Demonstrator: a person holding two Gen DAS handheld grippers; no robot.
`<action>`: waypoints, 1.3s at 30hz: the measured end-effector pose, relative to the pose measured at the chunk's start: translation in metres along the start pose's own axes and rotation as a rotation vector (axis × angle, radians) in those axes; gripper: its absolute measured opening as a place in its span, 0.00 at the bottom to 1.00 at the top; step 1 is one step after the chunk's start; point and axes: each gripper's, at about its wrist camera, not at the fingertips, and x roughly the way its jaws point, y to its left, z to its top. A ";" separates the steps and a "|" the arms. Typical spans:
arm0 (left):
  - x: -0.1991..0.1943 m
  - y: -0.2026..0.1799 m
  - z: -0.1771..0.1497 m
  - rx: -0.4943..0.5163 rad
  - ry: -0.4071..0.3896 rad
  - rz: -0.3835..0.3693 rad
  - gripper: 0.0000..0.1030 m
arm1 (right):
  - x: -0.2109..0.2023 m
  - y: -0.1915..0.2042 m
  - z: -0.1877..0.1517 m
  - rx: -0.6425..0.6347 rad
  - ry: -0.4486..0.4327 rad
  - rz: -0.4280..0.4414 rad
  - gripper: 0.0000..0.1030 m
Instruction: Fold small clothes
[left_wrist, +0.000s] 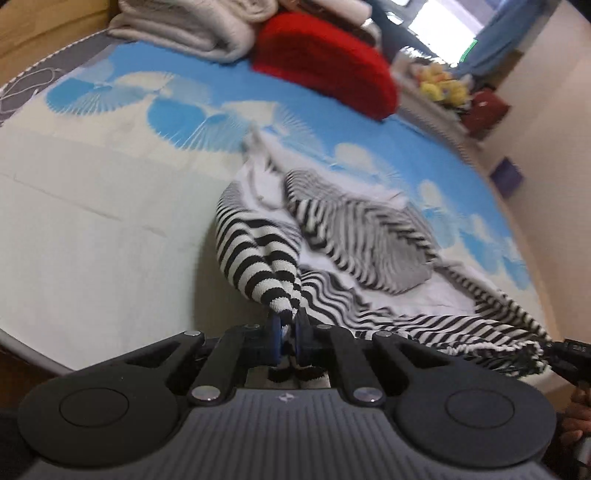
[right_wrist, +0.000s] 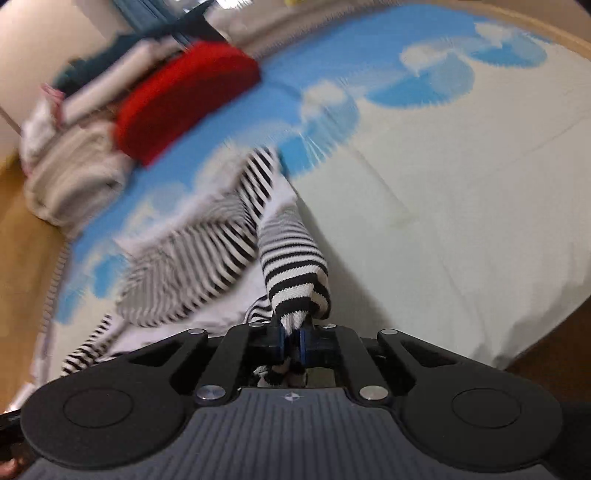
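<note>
A black-and-white striped garment (left_wrist: 354, 229) lies crumpled on the bed's blue-and-white sheet (left_wrist: 110, 192). My left gripper (left_wrist: 287, 325) is shut on one striped corner of it, and the cloth rises from the bed into the blue pads. In the right wrist view my right gripper (right_wrist: 291, 332) is shut on another striped corner (right_wrist: 295, 273) of the same striped garment (right_wrist: 192, 266), lifted above the sheet (right_wrist: 443, 206). The other gripper's black tip (left_wrist: 570, 350) shows at the right edge of the left wrist view, with the garment's hem stretched towards it.
A red folded cloth (left_wrist: 325, 62) and a pile of pale folded towels (left_wrist: 199, 26) sit at the far side of the bed. Beyond them stand a shelf with yellow soft toys (left_wrist: 441, 85) and a blue curtain. Wooden floor (right_wrist: 22, 266) shows at the bed's edge.
</note>
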 end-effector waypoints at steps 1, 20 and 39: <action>-0.015 -0.002 0.001 0.003 -0.002 -0.030 0.07 | -0.015 0.003 0.002 -0.012 -0.010 0.017 0.06; 0.160 0.080 0.120 -0.356 0.017 -0.104 0.17 | 0.120 0.023 0.110 -0.051 0.015 0.055 0.13; 0.186 -0.003 0.098 0.213 0.042 0.018 0.64 | 0.128 -0.042 0.117 0.275 -0.117 0.114 0.49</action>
